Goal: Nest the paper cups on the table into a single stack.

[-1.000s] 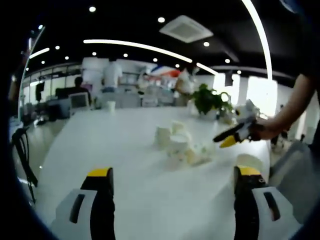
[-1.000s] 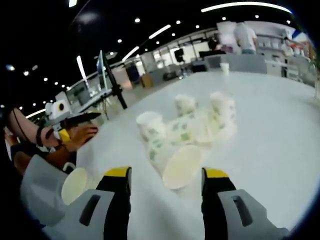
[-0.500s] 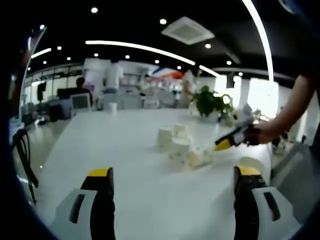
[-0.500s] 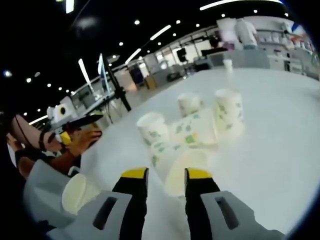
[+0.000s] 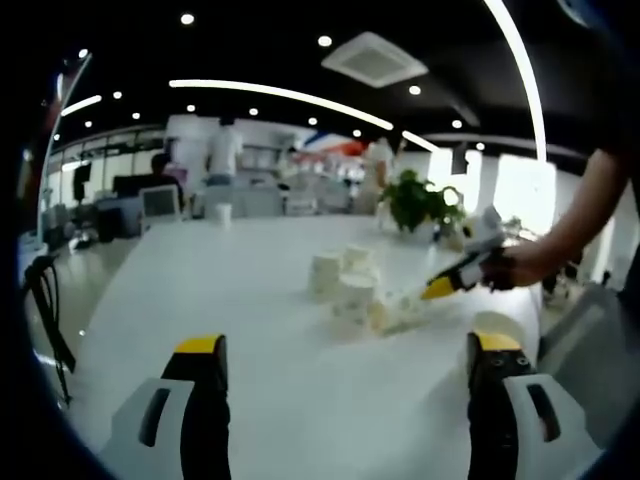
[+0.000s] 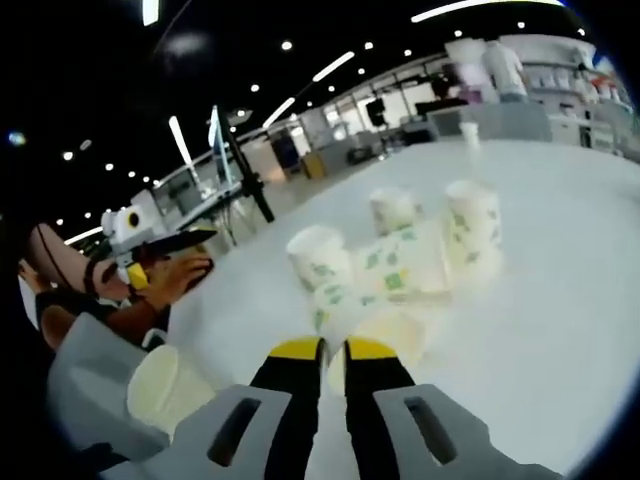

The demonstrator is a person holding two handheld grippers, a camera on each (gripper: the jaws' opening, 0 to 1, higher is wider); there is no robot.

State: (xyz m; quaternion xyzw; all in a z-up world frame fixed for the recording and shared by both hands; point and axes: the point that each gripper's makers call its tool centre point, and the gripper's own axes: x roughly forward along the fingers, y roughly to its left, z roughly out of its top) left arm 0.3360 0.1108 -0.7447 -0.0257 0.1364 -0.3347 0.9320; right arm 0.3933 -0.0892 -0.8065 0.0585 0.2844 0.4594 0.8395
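While the left tool (image 5: pixel 340 350) hangs spread above the near white surface (image 5: pixel 200 290), the right tool (image 6: pixel 333 350) pinches the rim of a tipped paper cup (image 6: pixel 385 335) among the clustered cups (image 6: pixel 400 255) mid-surface.

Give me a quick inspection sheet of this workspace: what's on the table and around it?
Surface: white table.
Job's things: patterned paper cups clustered, some upright, some lying; another cup apart at the table edge.
Clutter: small white cup at the far end.
Grippers: left gripper open, away from the cups; right gripper shut on a lying cup's rim.
Cables: nothing seen.
Surroundings: potted plant, people standing, ceiling lights.
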